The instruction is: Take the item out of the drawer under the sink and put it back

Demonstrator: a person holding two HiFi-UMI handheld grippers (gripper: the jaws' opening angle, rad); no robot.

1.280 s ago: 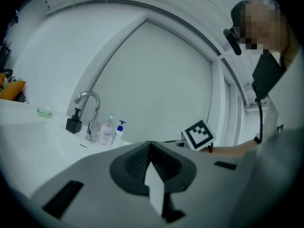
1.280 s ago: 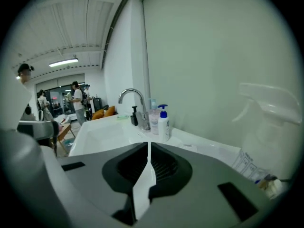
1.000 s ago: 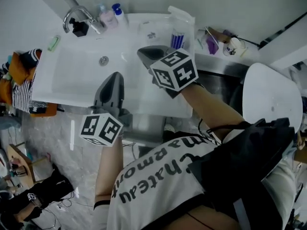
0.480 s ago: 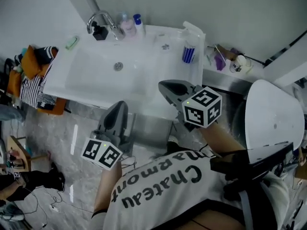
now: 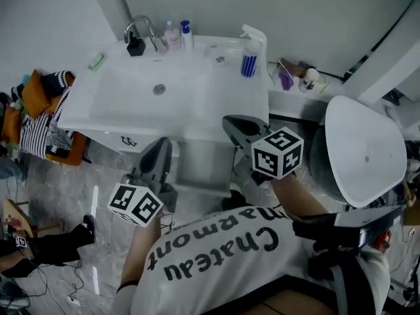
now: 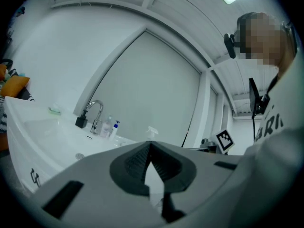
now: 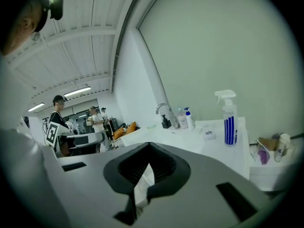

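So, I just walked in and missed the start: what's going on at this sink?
A person in a white printed T-shirt stands facing the white washbasin, one two-jaw gripper in each hand. The left gripper and the right gripper are both shut and empty, held short of the basin's front edge. The clear spray bottle with blue stripes stands untouched on the counter.

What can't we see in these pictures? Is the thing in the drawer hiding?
- The item from the drawer: in no view; the gripper views look over the sink top.
- The drawer, head view: lost under the sink rim and behind the left gripper and right gripper; open or closed, cannot tell.
- Labels on the bottles by the faucet, every view: too small to read.
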